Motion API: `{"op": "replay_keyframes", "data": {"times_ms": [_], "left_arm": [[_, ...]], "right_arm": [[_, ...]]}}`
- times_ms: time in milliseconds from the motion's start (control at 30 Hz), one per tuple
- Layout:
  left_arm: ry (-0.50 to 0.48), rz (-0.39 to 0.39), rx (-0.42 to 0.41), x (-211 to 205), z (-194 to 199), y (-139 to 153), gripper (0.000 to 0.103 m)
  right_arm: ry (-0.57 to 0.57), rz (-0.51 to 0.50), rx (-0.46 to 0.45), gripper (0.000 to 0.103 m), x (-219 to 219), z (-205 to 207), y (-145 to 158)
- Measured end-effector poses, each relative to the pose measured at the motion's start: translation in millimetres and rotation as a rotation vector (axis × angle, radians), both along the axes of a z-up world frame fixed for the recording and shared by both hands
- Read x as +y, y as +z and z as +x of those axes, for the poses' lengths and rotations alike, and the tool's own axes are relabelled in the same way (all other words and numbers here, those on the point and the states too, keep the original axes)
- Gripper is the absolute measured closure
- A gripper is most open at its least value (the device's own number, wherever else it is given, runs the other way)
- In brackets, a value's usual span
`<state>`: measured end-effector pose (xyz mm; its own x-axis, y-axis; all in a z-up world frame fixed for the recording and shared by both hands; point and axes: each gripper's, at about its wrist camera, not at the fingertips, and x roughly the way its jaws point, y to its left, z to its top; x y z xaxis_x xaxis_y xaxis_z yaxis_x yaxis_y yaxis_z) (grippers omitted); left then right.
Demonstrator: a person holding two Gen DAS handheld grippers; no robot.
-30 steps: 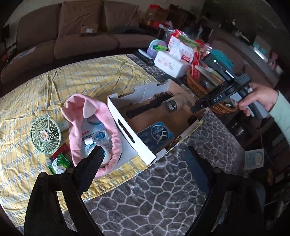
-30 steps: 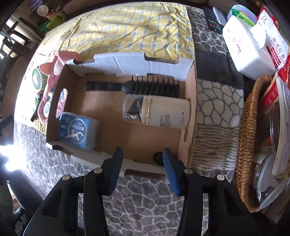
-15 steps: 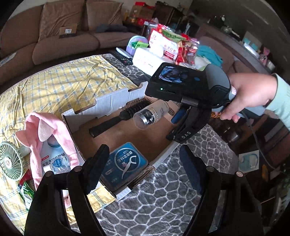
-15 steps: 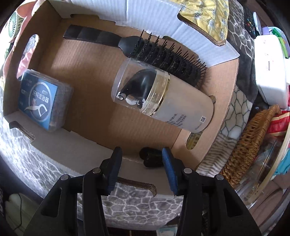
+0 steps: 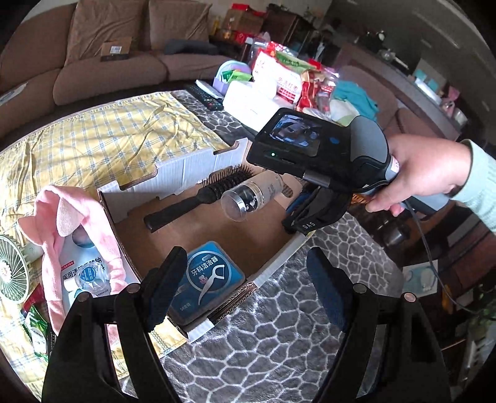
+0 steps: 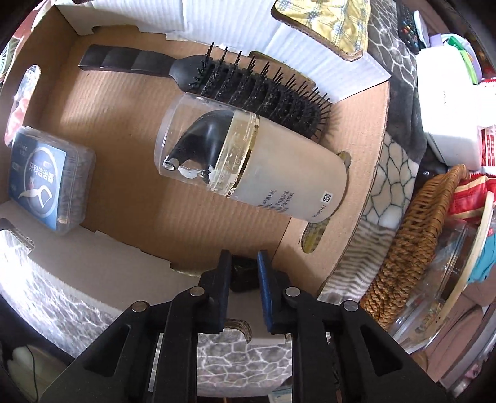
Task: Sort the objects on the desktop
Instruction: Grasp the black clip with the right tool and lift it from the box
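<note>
Small dark object (image 6: 244, 274): it lies in the near right corner of the box (image 6: 192, 28), close against the near wall, and the pads of the right gripper (image 6: 243, 272) sit on both its sides. What it is I cannot tell; it is dark and mostly hidden.
Right gripper: jaws have just been closing and now clamp the dark object; it points steeply down into the corner.
Left gripper (image 5: 245, 288): jaws stand apart, nothing between them; it hovers over the near edge of the box, above the floss case (image 5: 206, 277).
Box content: brush (image 6: 217, 77) along the far wall, bottle (image 6: 254, 161) lying on its side and touching the brush, floss case at the left end.
Step in hand: I judge it is taking the dark object out of the corner, or setting it there; the pictures do not decide which.
How to do well: if lifting, go straight up first, because the near wall and the right wall are both just beside the fingers and a slanted pull may drag the cardboard.
Risk 1: the grip is near the fingertips only, so the object may slip.
Risk 2: the bottle is round and near; a bump may roll it.
Left side items: pink cloth (image 5: 65, 214) and fan (image 5: 12, 272) wait on the yellow cloth (image 5: 102, 139), outside the box.
</note>
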<state>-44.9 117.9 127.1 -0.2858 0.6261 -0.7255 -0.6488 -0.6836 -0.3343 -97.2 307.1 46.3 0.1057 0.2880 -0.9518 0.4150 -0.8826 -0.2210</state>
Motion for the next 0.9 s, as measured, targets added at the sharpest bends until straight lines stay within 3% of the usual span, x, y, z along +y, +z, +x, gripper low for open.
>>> {"op": "replay_keyframes", "data": {"times_ms": [200,300,400,533,600,667,767,900], "left_arm": [[-0.003,0.003,0.0,2.0,1.3,3.1,0.026],[0.0,0.008,-0.009,3.5,0.2,3.8,0.026],[0.0,0.003,-0.008,5.0,0.5,5.3,0.026],[-0.002,-0.002,0.002,2.0,3.4,8.2,0.026],[0.0,-0.007,0.006,-0.8,3.7,8.4,0.026],[0.003,-0.004,0.004,-3.3,2.7,7.9,0.026],[0.009,-0.005,-0.004,-4.6,0.1,5.0,0.026],[0.009,0.001,-0.014,-5.0,-0.5,1.1,0.026]], "right_arm": [[-0.006,-0.057,0.081,0.095,12.6,3.8,39.4],[-0.035,-0.103,0.067,0.096,17.5,8.3,44.0],[-0.036,-0.083,0.059,0.091,20.2,14.3,33.3],[-0.001,-0.023,0.031,0.075,27.8,19.5,13.8],[0.002,-0.026,0.049,0.076,33.8,17.5,16.9],[0.008,-0.041,0.055,0.07,39.3,16.3,21.0],[-0.002,-0.067,0.012,0.07,47.8,18.3,17.1],[-0.022,-0.144,0.028,0.078,60.1,21.3,22.1]]}}
